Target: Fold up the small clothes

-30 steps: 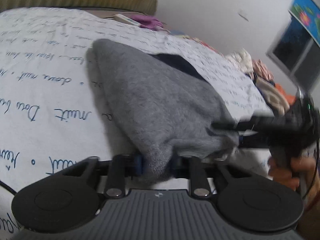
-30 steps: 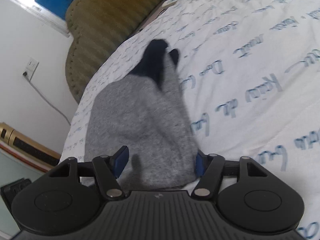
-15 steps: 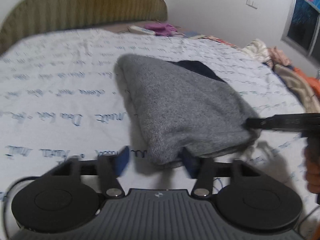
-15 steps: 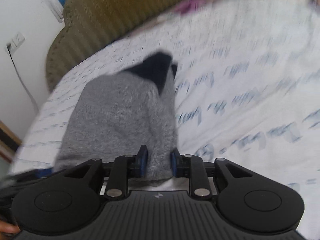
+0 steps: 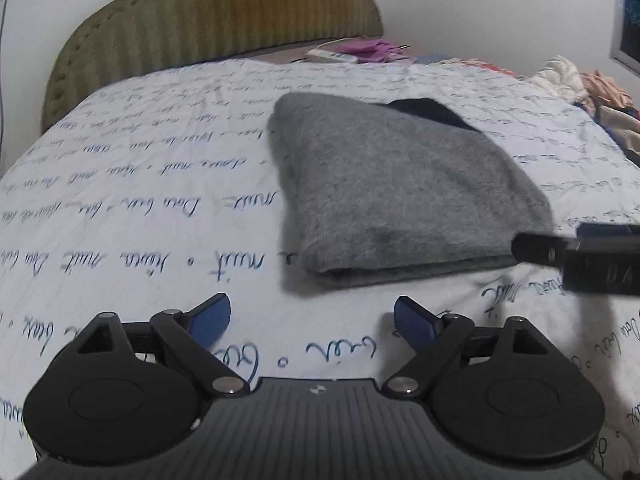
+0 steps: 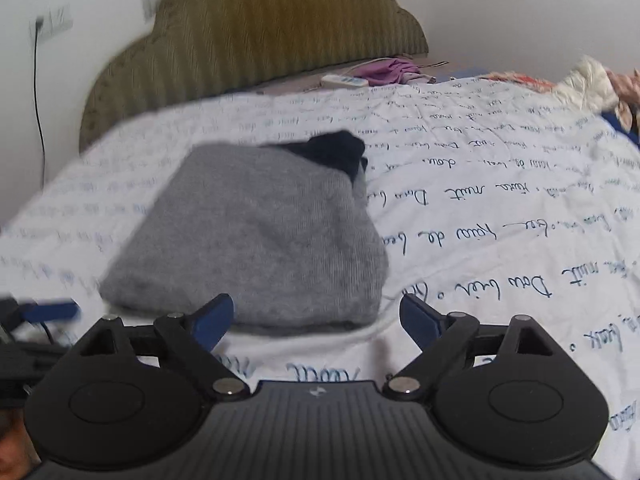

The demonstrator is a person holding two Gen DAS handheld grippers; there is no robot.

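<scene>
Because the grey garment (image 5: 400, 196) now lies folded flat on the bed (image 5: 140, 208), we have just spread both the left claw (image 5: 310, 318) and right claw (image 6: 316, 316) wide, nothing between them, freeing its near edge.

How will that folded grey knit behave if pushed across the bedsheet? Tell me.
The grey knit looks soft and floppy, so it will probably bunch rather than slide whole. Its fuzzy surface likely drags on the bedsheet. The loose folded layers may shift apart.

Fuzzy grey knit garment (image 5: 400, 192) lies on smooth printed cotton sheet (image 5: 140, 208).
</scene>
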